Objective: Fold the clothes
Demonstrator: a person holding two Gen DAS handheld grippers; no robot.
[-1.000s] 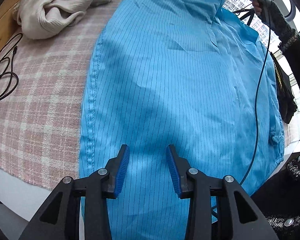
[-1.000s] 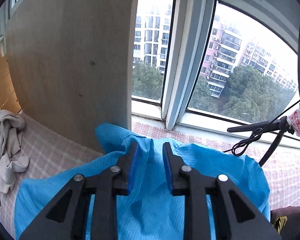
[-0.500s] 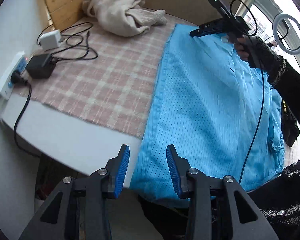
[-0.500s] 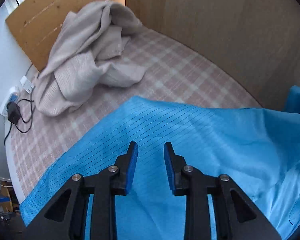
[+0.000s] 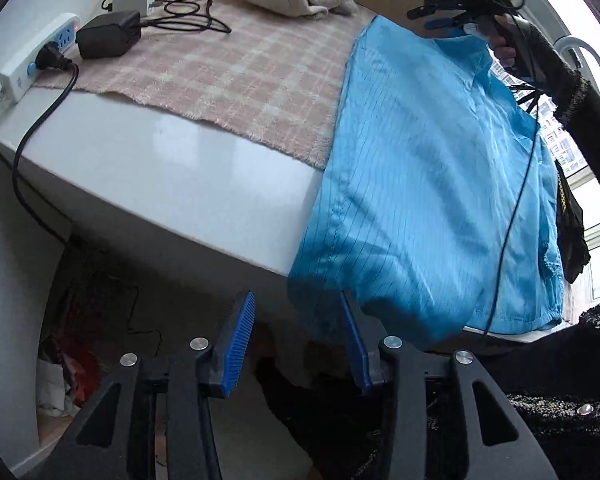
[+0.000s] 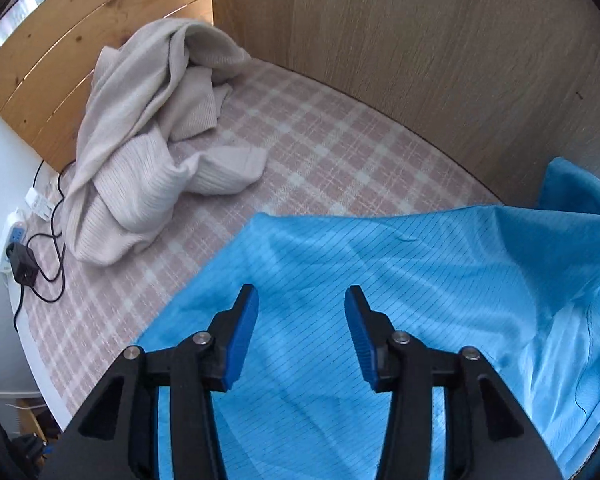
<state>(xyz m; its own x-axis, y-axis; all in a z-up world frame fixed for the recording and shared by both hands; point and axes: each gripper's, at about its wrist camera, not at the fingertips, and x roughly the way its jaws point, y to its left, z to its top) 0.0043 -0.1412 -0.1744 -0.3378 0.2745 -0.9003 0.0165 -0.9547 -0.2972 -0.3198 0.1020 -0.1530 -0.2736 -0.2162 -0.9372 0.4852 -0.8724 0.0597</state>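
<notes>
Lowered since the earlier frame, the left tool (image 5: 296, 338) is held wide at the hanging hem of the blue shirt (image 5: 432, 184) spread on the tabletop (image 5: 172, 168), while the right tool (image 6: 300, 320) is widened above it.

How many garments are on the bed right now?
2. The blue striped shirt lies spread on the near side, its hem hanging over the edge. The cream sweater is crumpled at the far corner by the wooden headboard. Others may lie out of view.
</notes>
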